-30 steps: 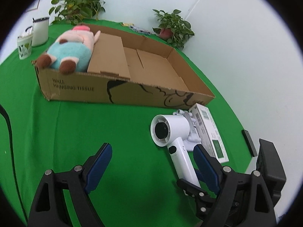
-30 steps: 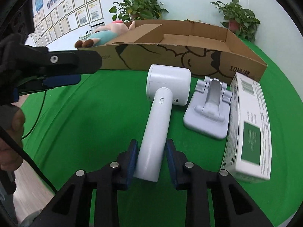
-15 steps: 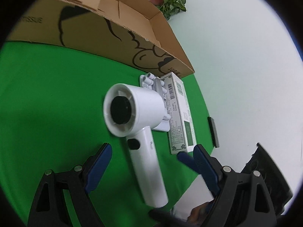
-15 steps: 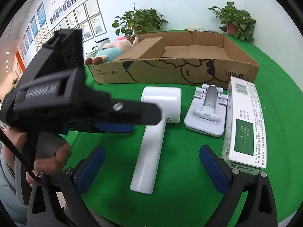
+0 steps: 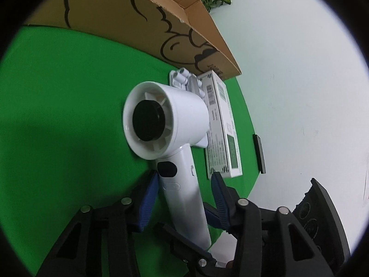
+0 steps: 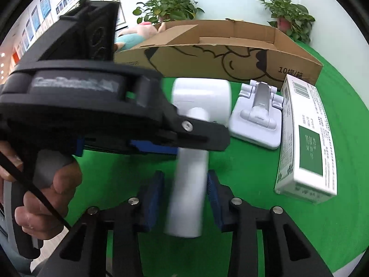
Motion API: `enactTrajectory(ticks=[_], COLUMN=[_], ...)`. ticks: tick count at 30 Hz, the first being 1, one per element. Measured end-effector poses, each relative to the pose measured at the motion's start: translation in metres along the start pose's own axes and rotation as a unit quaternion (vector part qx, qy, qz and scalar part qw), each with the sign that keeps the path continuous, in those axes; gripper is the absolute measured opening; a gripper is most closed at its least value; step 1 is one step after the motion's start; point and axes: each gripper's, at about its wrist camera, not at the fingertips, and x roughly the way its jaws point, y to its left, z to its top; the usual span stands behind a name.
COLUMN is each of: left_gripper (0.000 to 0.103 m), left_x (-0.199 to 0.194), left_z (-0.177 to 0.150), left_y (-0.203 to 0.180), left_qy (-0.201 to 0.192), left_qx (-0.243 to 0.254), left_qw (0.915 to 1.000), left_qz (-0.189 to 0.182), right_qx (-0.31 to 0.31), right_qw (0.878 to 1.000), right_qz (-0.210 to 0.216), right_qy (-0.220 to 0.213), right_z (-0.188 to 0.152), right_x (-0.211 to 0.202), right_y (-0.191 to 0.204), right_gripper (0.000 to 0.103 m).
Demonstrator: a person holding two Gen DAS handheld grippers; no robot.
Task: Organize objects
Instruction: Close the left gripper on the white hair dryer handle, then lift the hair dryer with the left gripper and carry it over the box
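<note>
A white hair dryer (image 5: 166, 124) lies on the green cloth in front of a long cardboard box (image 6: 230, 53). My left gripper (image 5: 184, 184) straddles the dryer's handle just below its head; the left pad touches it, a gap shows at the right pad. My right gripper (image 6: 185, 184) straddles the lower end of the handle (image 6: 186, 196) with small gaps on both sides. In the right wrist view the left gripper's black body (image 6: 92, 106) crosses over the dryer. A plush toy (image 6: 136, 32) lies in the box's far left end.
A white folding stand (image 6: 256, 122) and a white-and-green carton (image 6: 306, 143) lie right of the dryer. Two potted plants (image 6: 166, 7) stand behind the box. A small black item (image 5: 259, 153) lies at the table's right edge by the white wall.
My left gripper has come down over the dryer handle and narrowed around it. My right gripper opened wide half a second ago and has narrowed around the handle end again.
</note>
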Motion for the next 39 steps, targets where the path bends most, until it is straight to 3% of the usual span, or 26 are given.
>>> enactTrajectory(ticks=[3,7,11,12,14,16,21,26,39], left_gripper=[0.043,0.044,0.044,0.044,0.043,0.035,0.035,0.035,0.035], left_x=[-0.004,-0.006,-0.001,-0.001,0.000,0.006,0.006,0.008,-0.042], left_z=[-0.019,-0.032,-0.028,-0.027,-0.027,-0.025,-0.028,-0.025,-0.015], left_y=[-0.003,-0.007,-0.010,-0.010,-0.010,-0.011,-0.014,-0.021,-0.070], left_qy=[0.007,0.009,0.010,0.009,0.010,0.009,0.004,-0.009,-0.076], left_qx=[0.005,0.010,0.017,0.016,0.016,0.023,0.033,0.037,0.098], left_qw=[1.0000,0.9999,0.9998,0.9998,0.9998,0.9995,0.9990,0.9988,0.9916], left_qz=[-0.003,-0.004,0.006,0.006,0.006,0.019,0.029,0.032,0.036], right_qx=[-0.004,-0.008,0.008,0.011,0.016,0.007,0.004,0.002,-0.017], right_qw=[1.000,1.000,1.000,1.000,1.000,1.000,1.000,1.000,0.995], right_qz=[0.019,0.030,0.026,0.021,0.011,-0.005,-0.021,-0.023,-0.034], right_qy=[0.005,-0.003,-0.004,-0.001,0.013,0.010,0.001,-0.013,-0.096], right_z=[-0.016,-0.023,-0.012,-0.012,-0.014,-0.015,-0.021,-0.020,0.024], right_x=[-0.011,-0.020,-0.017,-0.015,-0.009,-0.010,-0.015,-0.022,-0.062], right_y=[0.007,0.008,-0.001,-0.002,-0.002,-0.001,0.004,0.008,0.019], right_gripper=[0.040,0.070,0.071,0.070,0.053,0.038,0.028,0.028,0.027])
